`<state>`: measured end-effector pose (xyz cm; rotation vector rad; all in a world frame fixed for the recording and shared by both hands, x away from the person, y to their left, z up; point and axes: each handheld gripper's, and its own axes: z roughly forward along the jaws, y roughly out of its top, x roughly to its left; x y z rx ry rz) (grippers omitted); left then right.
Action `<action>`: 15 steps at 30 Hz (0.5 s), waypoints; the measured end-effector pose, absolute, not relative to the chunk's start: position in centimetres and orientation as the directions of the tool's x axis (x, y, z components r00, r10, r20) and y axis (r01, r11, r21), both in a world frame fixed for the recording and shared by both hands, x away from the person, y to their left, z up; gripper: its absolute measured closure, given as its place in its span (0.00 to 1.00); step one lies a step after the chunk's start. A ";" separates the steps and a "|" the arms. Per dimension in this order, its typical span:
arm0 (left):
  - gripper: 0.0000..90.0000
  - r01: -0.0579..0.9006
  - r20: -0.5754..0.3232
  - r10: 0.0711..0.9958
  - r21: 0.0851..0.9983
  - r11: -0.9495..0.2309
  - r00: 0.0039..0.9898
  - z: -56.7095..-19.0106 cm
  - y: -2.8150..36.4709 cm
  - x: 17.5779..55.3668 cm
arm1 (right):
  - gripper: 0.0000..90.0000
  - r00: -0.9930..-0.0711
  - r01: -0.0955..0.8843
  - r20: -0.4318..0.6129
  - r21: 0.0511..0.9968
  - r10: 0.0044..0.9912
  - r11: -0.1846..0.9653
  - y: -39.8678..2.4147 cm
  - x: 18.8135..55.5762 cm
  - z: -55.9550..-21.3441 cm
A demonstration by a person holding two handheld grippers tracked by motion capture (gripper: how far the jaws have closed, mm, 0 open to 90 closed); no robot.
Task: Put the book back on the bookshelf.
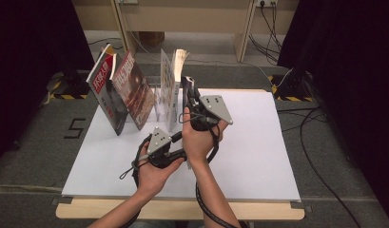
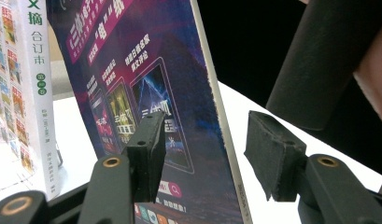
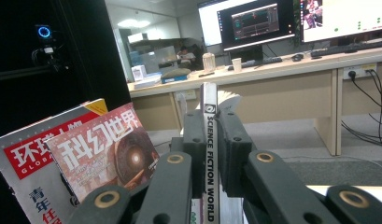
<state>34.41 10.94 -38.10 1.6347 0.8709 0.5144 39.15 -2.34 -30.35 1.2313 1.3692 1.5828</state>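
At the far left of the table (image 1: 258, 156) I see two magazines leaning on each other: the outer one (image 1: 102, 90) with a red title band, and the orange one (image 1: 133, 88) just beside it, touching it; in the right gripper view they stand at the lower left, the orange one (image 3: 107, 151) in front of the red-banded one (image 3: 25, 170). Next to them, toward the middle, a white book (image 1: 167, 85) stands upright on the table; in the left gripper view I see its spine (image 2: 37, 93) at the left edge. Just beside it stands the magazine (image 1: 179, 71) that I work on, upright, its pages a little fanned at the top. My left gripper (image 1: 175, 137) is low, near the bottom of this magazine; its jaws are apart, and the dark purple cover (image 2: 165, 93) stands between them, one pad in front of the cover and the other pad apart from the edge, so it does not press. My right gripper (image 1: 185, 88) is higher, at the magazine's spine; in its own view the jaws are closed tight on the thin spine (image 3: 209, 140), which carries the words SCIENCE FICTION WORLD and rises straight between the two pads.
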 end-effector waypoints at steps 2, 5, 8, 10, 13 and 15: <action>0.53 0.266 -0.109 0.772 0.961 -0.080 0.627 -38.3 10.8 34.5 | 0.93 -0.304 0.075 0.211 0.978 0.929 -0.197 -2.3 39.1 -30.4; 0.53 0.265 -0.096 0.778 0.960 -0.094 0.622 -38.6 10.5 34.6 | 0.93 -0.305 0.076 0.210 0.978 0.929 -0.196 -2.2 39.1 -30.3; 0.53 0.260 -0.081 0.783 0.960 -0.105 0.617 -38.7 10.3 34.7 | 0.93 -0.310 0.074 0.203 0.979 0.929 -0.190 -2.1 39.0 -30.3; 0.53 0.252 -0.063 0.788 0.961 -0.119 0.612 -38.7 10.2 34.8 | 0.93 -0.311 0.077 0.204 0.979 0.928 -0.190 -2.0 39.0 -30.3; 0.54 0.254 -0.061 0.791 0.960 -0.122 0.609 -38.7 10.1 35.0 | 0.93 -0.316 0.077 0.197 0.980 0.928 -0.182 -1.9 39.0 -30.3; 0.54 0.251 -0.055 0.792 0.960 -0.127 0.609 -38.7 10.1 35.1 | 0.93 -0.316 0.079 0.196 0.980 0.928 -0.180 -1.9 39.0 -30.3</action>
